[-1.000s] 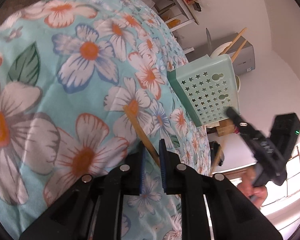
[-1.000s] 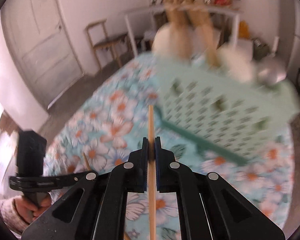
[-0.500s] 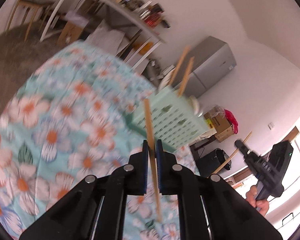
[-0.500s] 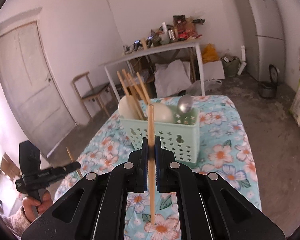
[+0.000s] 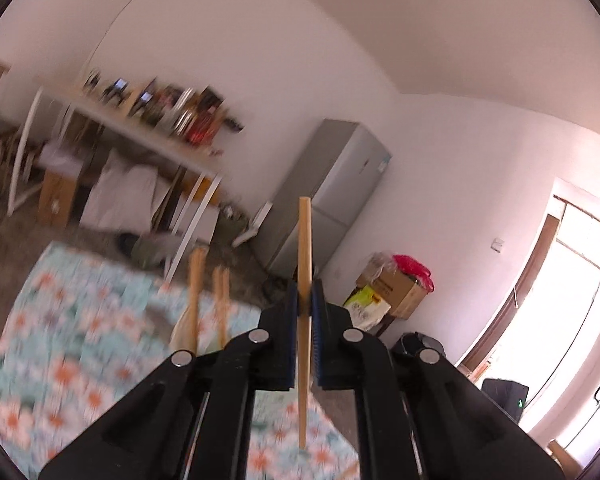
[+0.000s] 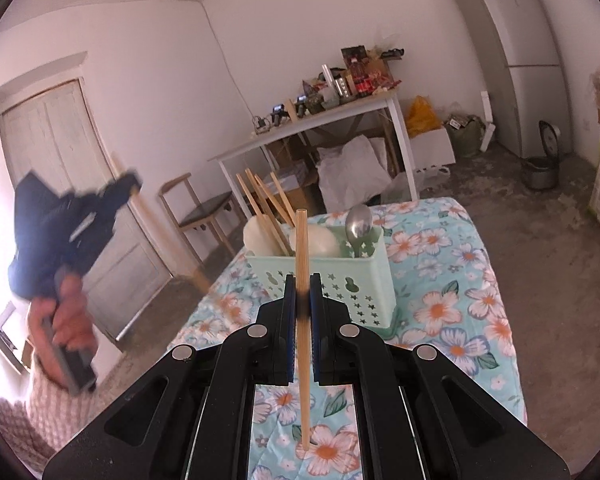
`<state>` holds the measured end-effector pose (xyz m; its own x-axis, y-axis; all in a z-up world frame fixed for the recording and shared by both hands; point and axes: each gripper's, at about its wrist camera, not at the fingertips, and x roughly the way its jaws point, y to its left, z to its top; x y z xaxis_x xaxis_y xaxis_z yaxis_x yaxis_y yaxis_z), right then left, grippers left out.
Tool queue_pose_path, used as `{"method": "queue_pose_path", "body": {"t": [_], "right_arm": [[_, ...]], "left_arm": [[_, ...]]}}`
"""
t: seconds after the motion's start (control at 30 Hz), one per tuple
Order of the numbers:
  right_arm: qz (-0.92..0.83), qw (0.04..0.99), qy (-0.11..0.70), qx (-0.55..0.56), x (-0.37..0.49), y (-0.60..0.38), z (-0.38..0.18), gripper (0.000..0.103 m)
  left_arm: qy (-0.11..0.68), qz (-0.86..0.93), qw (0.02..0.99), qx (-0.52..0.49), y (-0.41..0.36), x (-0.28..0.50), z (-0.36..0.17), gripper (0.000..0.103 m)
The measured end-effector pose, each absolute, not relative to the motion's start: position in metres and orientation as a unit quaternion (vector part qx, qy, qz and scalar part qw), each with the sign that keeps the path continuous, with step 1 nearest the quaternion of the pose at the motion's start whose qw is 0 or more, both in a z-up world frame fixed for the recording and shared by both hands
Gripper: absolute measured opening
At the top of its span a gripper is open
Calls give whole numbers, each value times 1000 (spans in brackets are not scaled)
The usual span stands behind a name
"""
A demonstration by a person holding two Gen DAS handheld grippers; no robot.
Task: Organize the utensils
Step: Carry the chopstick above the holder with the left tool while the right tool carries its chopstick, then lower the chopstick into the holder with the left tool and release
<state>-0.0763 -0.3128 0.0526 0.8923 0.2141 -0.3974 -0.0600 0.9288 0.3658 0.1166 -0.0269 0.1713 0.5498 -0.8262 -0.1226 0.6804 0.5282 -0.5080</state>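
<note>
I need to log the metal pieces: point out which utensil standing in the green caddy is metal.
The spoon at the right end of the green caddy: a shiny silver bowl, unlike the wooden chopsticks and white ladles beside it.

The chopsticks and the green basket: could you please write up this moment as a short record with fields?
left gripper: shut on a wooden chopstick, held upright
right gripper: shut on a second chopstick, also upright
basket: pale green, star holes, standing on the floral cloth
in basket: several chopsticks, white spoons, a metal spoon
task stage: both held chopsticks not yet in the basket
</note>
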Motion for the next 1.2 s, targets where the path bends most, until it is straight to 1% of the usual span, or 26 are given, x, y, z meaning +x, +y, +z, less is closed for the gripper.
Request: {"method": "queue_pose_path", "body": {"t": [0.23, 0.53, 0.6, 0.77, 0.8, 0.83, 0.87, 0.9, 0.93, 0.97, 1.03, 1.2], "right_arm": [[81, 953, 214, 198, -76, -329, 45, 5], [82, 944, 227, 223, -67, -356, 31, 5], [82, 942, 231, 231, -65, -361, 26, 5], [77, 938, 238, 240, -63, -369, 19, 5], [75, 938, 239, 241, -63, -371, 19, 5], [73, 938, 239, 242, -64, -372, 19, 5], [71, 938, 239, 242, -64, -372, 20, 5], [70, 938, 239, 242, -65, -373, 20, 5], [69, 938, 238, 242, -65, -373, 22, 5], [67, 939, 236, 239, -67, -371, 24, 5], [66, 941, 234, 234, -67, -369, 28, 5], [63, 947, 225, 222, -69, -363, 40, 5]], "left_arm": [[149, -447, 865, -170, -95, 143, 192, 6], [157, -408, 895, -92, -171, 176, 158, 6], [174, -403, 894, -86, -181, 184, 145, 6], [247, -397, 879, -91, -194, 205, 109, 7], [260, -397, 875, -97, -193, 207, 105, 10], [268, -397, 872, -101, -191, 208, 103, 20], [273, -396, 871, -104, -189, 208, 101, 27], [274, -394, 871, -108, -186, 206, 101, 41], [271, -392, 872, -110, -181, 203, 102, 48], [268, -392, 873, -110, -176, 200, 103, 50], [263, -391, 875, -111, -163, 192, 106, 61], [252, -399, 875, -109, -128, 164, 108, 74]]}}
